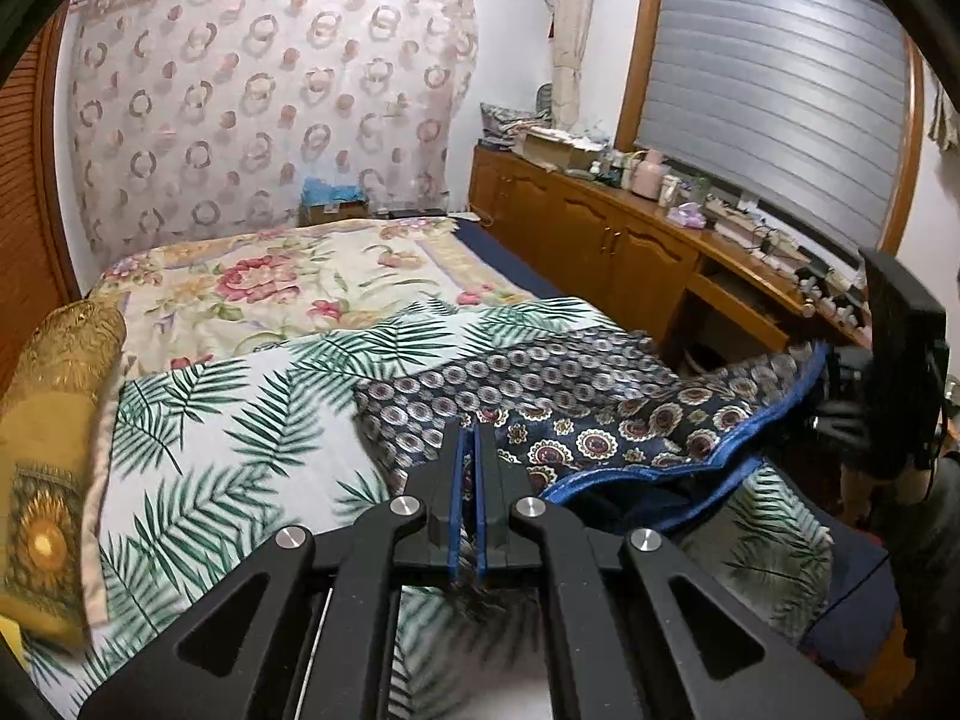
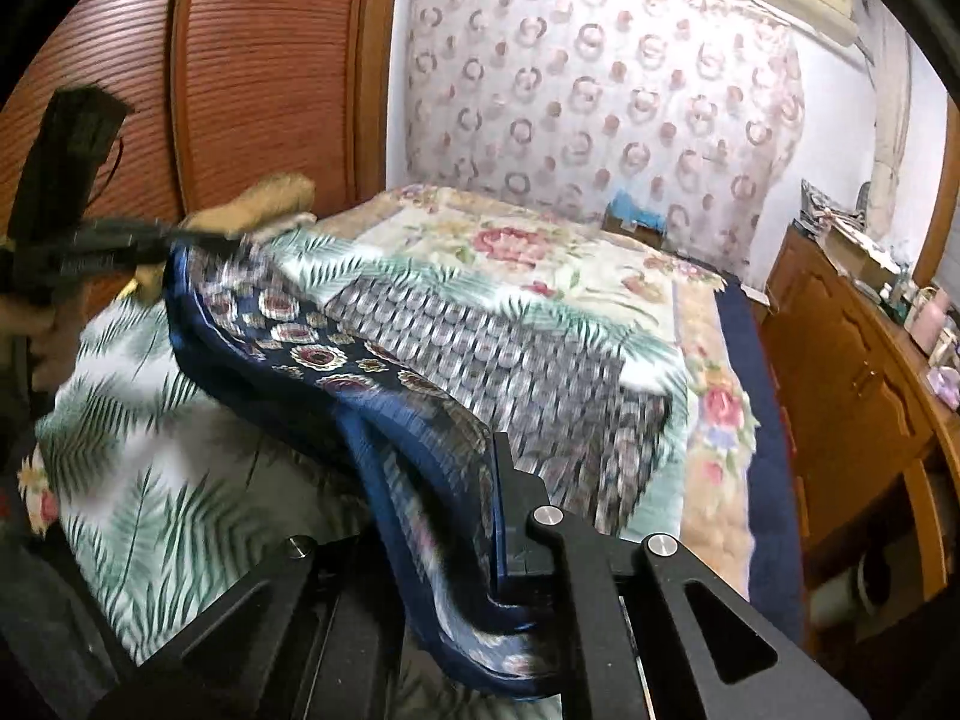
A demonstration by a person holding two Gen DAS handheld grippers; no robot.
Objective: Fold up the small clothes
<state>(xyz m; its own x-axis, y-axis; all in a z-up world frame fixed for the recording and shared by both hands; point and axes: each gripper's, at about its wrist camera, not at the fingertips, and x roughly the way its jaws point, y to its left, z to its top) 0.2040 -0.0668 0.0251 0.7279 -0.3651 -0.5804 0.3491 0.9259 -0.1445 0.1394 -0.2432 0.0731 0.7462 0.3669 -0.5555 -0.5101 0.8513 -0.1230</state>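
A small navy patterned garment (image 1: 600, 414) with a blue hem is stretched above the palm-leaf sheet (image 1: 228, 450) on the bed. My left gripper (image 1: 470, 429) is shut, its blue pads together on the garment's near edge. In the right wrist view the garment (image 2: 336, 372) drapes over my right gripper (image 2: 489, 474), which is shut on its blue hem; the left finger is hidden under cloth. The right gripper also shows at the right edge of the left wrist view (image 1: 840, 384), and the left gripper at the left of the right wrist view (image 2: 150, 240).
A gold pillow (image 1: 54, 420) lies at the bed's left side. A floral quilt (image 1: 288, 288) covers the far half of the bed. A wooden cabinet (image 1: 600, 240) with clutter on top runs along the right, under a shuttered window.
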